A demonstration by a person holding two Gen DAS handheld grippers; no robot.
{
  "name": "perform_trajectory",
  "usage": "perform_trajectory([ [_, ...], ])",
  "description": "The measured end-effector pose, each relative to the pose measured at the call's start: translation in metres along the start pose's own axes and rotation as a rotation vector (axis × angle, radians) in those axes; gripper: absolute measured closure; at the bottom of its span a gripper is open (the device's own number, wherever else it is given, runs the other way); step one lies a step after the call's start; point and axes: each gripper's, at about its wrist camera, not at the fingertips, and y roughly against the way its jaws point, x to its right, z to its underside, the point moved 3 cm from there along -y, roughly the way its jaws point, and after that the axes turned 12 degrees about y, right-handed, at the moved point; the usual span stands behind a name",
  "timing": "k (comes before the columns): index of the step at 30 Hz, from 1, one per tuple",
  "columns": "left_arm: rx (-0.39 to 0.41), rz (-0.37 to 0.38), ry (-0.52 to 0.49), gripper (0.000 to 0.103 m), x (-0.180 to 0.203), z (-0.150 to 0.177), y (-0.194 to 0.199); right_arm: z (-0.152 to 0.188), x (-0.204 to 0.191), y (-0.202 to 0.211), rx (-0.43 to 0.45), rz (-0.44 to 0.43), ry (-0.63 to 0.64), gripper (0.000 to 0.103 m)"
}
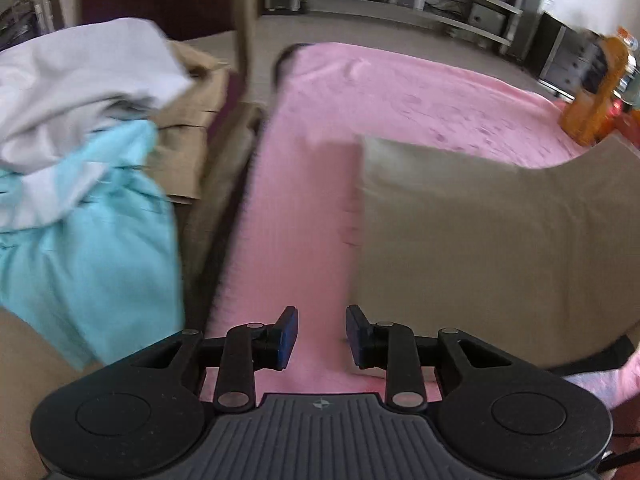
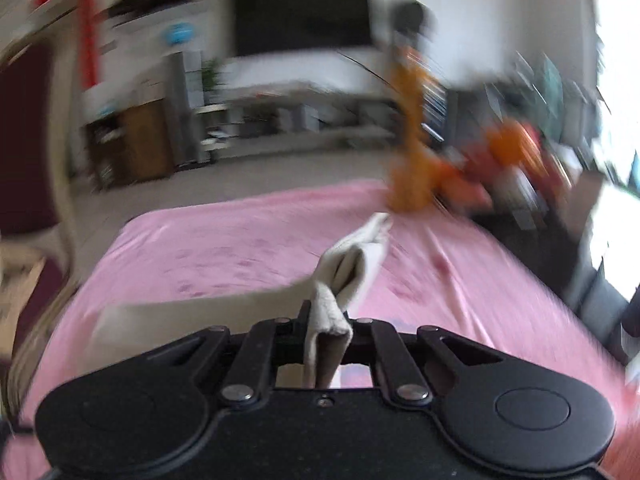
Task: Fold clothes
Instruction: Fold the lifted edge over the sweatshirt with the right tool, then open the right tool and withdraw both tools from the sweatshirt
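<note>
Ahead, bare pink cover (image 1: 296, 208) beside beige garment (image 1: 500, 248).

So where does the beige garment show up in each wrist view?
Left wrist: the beige garment lies flat at the right, on the pink sheet.
Right wrist: bottom centre, an edge of the same garment is pinched in the right hand-held gripper.
Shared landmark: the orange bottle past the sheet's far right corner.
</note>
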Motion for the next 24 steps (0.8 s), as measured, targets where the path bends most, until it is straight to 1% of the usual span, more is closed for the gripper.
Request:
perform_trajectory([
  [3,-0.016,-0.010,0.053,0.075,-0.019,-0.003,-0.004,-0.011,-0.065,0.010,0.060,-0.081,0.201,0.095],
  [6,-0.015,-0.018,0.118,0.075,-0.030,0.001,-0.007,-0.002,-0.132,0.010,0.084,-0.204,0.420,0.095],
  [7,-0.010,-0.024,0.140,0.075,-0.034,0.002,-0.007,0.004,-0.151,0.006,0.077,-0.243,0.482,0.095],
  [9,0.021,-0.056,0.175,0.075,-0.040,0.001,-0.005,0.021,-0.177,-0.006,0.026,-0.299,0.576,0.095],
  [11,0.036,-0.055,0.192,0.075,-0.046,-0.001,-0.004,0.037,-0.199,-0.019,-0.025,-0.349,0.654,0.095],
  [13,0.028,-0.034,0.209,0.074,-0.048,-0.002,-0.005,0.046,-0.198,-0.031,-0.060,-0.367,0.646,0.095],
  [16,0.034,-0.017,0.225,0.074,-0.049,-0.005,-0.004,0.036,-0.190,-0.031,-0.055,-0.382,0.581,0.095],
  [19,0.040,-0.006,0.235,0.074,-0.048,-0.007,-0.004,0.024,-0.187,-0.016,0.021,-0.370,0.535,0.096],
  [24,0.036,-0.003,0.253,0.074,-0.051,-0.006,-0.004,0.008,-0.189,-0.008,0.071,-0.387,0.499,0.096],
])
